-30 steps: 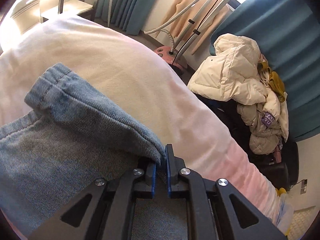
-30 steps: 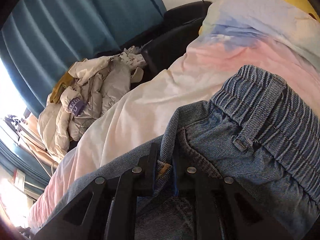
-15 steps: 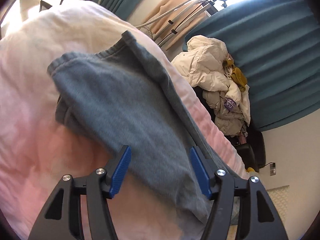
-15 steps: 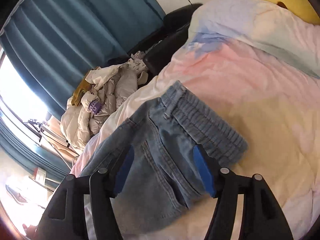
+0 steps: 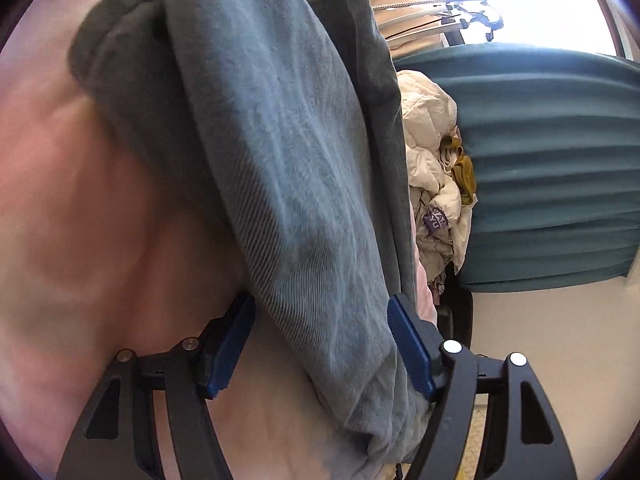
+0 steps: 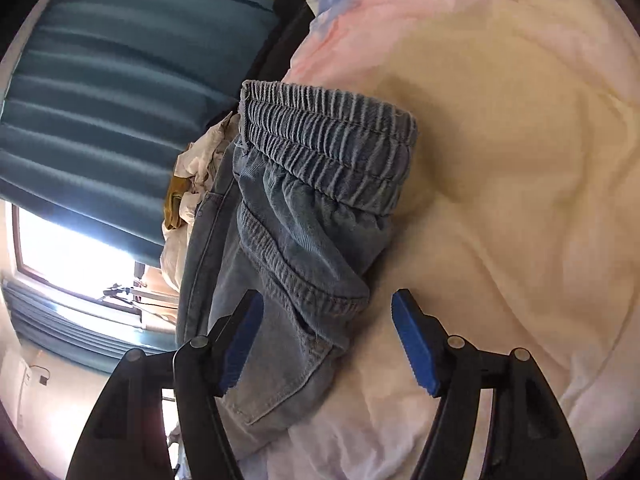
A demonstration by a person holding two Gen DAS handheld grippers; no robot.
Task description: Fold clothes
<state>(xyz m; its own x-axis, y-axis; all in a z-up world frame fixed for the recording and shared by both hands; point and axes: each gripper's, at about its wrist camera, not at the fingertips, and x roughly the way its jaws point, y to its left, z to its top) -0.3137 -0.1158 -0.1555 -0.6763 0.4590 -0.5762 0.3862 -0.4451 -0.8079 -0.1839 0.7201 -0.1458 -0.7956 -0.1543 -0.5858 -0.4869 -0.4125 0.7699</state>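
Note:
A pair of blue denim jeans lies folded on a pink and cream bedspread. In the left wrist view the leg end runs up the middle, and my left gripper stands open just over the cloth, its blue pads apart on either side. In the right wrist view the jeans show their elastic waistband and a back pocket. My right gripper is open over the waist end, with nothing held between its fingers.
A heap of cream padded jackets sits beyond the bed's far edge, before teal curtains. A garment rack stands by the bright window. The bedspread stretches wide to the right of the jeans.
Both grippers were shut on the denim a second ago. They have let go and opened, and now hover over the folded jeans, closer than half a second ago.

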